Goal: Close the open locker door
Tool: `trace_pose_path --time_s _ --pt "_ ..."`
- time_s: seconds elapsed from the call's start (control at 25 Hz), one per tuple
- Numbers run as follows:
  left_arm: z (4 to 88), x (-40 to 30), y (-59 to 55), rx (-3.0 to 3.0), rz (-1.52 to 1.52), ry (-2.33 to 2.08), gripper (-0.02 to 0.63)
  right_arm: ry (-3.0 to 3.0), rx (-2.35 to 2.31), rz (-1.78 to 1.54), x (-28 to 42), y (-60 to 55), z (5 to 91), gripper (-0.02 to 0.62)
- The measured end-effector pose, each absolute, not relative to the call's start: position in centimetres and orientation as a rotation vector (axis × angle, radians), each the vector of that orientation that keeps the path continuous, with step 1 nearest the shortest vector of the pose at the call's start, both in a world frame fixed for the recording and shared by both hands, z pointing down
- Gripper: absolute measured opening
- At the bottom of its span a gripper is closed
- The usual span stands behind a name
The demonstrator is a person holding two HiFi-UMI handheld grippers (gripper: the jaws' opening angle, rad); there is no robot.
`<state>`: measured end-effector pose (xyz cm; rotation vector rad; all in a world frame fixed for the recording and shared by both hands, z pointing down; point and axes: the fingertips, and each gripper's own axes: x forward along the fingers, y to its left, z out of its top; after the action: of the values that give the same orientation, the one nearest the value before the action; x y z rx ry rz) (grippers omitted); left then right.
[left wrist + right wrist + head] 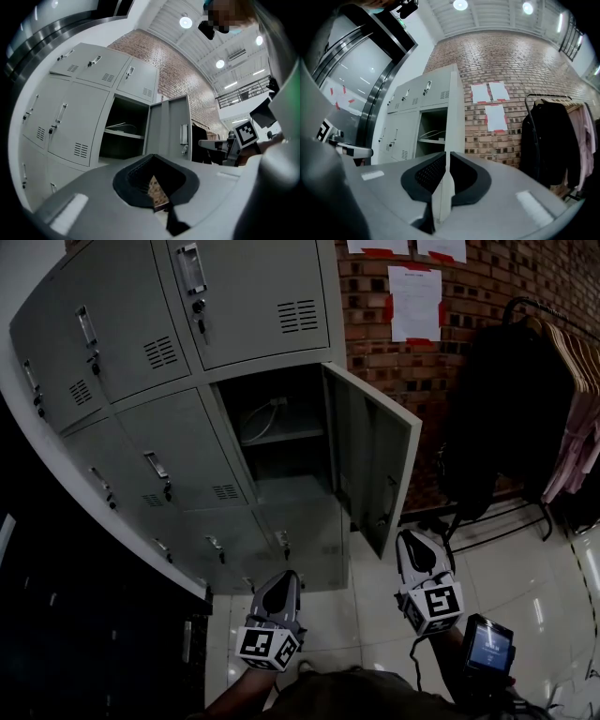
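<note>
Approach step. The locker door [370,460] stands open at right. The right gripper [411,540], jaws barely parted and empty, is near the door's lower edge. The left gripper [280,579] is clenched and empty. Next, push the door leftward until shut.

Much lost to frame edges, shadow and distance

The locker bank [253,296] ran off the top and left edges. The open compartment [281,465] was too dark to identify the pale loop [258,425] inside. The wall papers' [414,301] print was unreadable, and the clothes rack [562,362] was cut off at the right.
</note>
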<state>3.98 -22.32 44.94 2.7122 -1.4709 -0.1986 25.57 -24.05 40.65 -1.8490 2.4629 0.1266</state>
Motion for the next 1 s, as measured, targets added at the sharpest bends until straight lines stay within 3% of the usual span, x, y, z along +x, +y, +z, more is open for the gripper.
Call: trace_pose_path --time_s 0.24,0.4,0.88,1.0 --pt "44.0 5.4 -24.4 2.737 -0.210 -1.432 0.002 2.560 -1.682 0.085 26.5 -26.5 40.7 0.169" --pt "44.2 5.8 -24.9 2.735 -0.198 -1.437 0.002 2.617 -1.517 0.067 26.1 -27.8 40.0 0.214" --pt "44.0 5.3 -24.8 2.688 -0.189 -1.548 0.002 2.777 -1.120 0.086 23.9 -30.2 38.8 0.228" --pt "44.1 5.4 -24.6 2.681 -0.181 -1.568 0.002 2.788 -1.072 0.094 23.2 -29.8 38.6 0.169"
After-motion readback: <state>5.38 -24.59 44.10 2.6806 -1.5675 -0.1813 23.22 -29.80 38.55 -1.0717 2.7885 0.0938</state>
